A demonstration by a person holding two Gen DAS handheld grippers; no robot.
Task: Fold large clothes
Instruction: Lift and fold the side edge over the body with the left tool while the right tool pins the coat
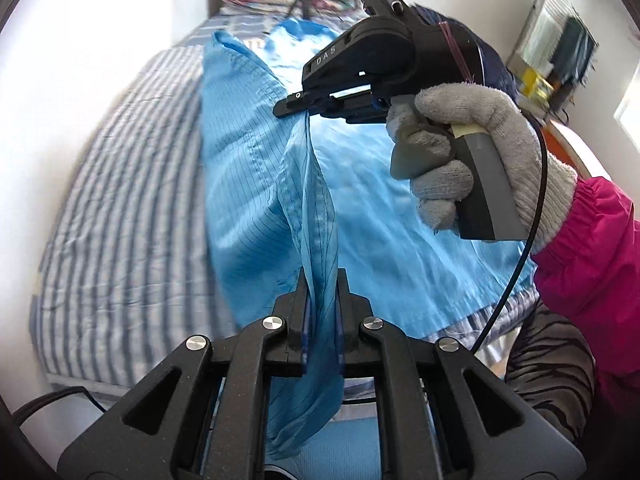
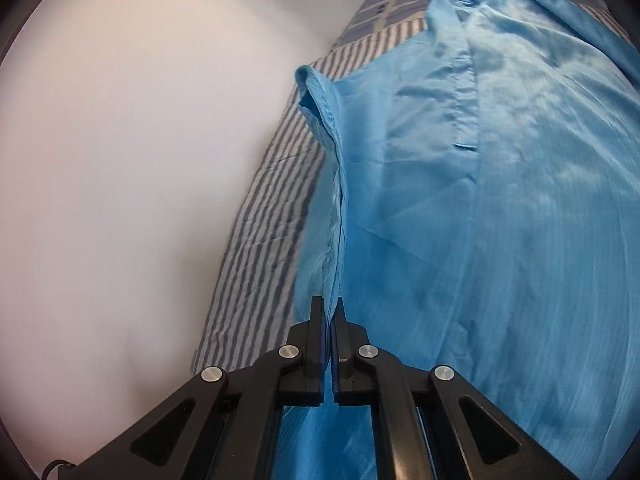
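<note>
Striped blue-and-white bedding point(image 1: 120, 200) is covering the bed, running alongside a pale wall point(image 2: 140, 160). Lying spread over it is the large light-blue garment point(image 1: 248, 168), shiny and finely pinstriped, its buttoned front and collar showing toward the far end of the bed in the right wrist view point(image 2: 500, 160). One long edge of the garment is being lifted off the bedding into a raised ridge, stretching between the two tools. A magenta sleeve point(image 1: 592, 280) is reaching in from the right, and a grey knitted glove point(image 1: 480, 152) is wrapping around the handle of the right gripper point(image 1: 296, 106). That gripper's fingers are pinching together on the far end of the lifted fabric edge; its own camera shows the jaws point(image 2: 329, 320) nearly touching, with the seam caught between them. Nearest the left camera, the left gripper point(image 1: 322, 288) is clamping a bunched fold of the same edge, blue cloth filling the narrow gap between its fingers and hanging below them.
</note>
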